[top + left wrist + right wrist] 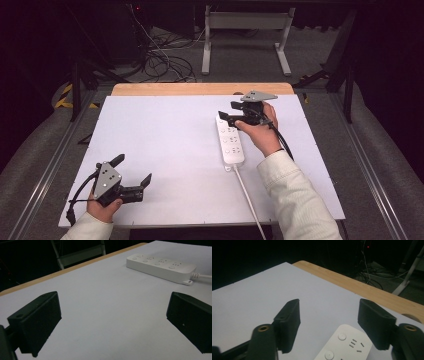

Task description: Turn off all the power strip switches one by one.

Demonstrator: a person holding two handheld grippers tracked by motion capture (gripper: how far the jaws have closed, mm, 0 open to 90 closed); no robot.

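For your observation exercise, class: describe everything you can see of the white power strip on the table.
The power strip is a long, flat white block with rounded corners, plastic by its look. Its top carries a row of socket groups, each beside a round button. It lies flat on the white table surface, right of centre, its length running away from the person. A white cable leaves its near end and runs off the table's near edge. The right gripper is above its far end, jaws open, not gripping it.
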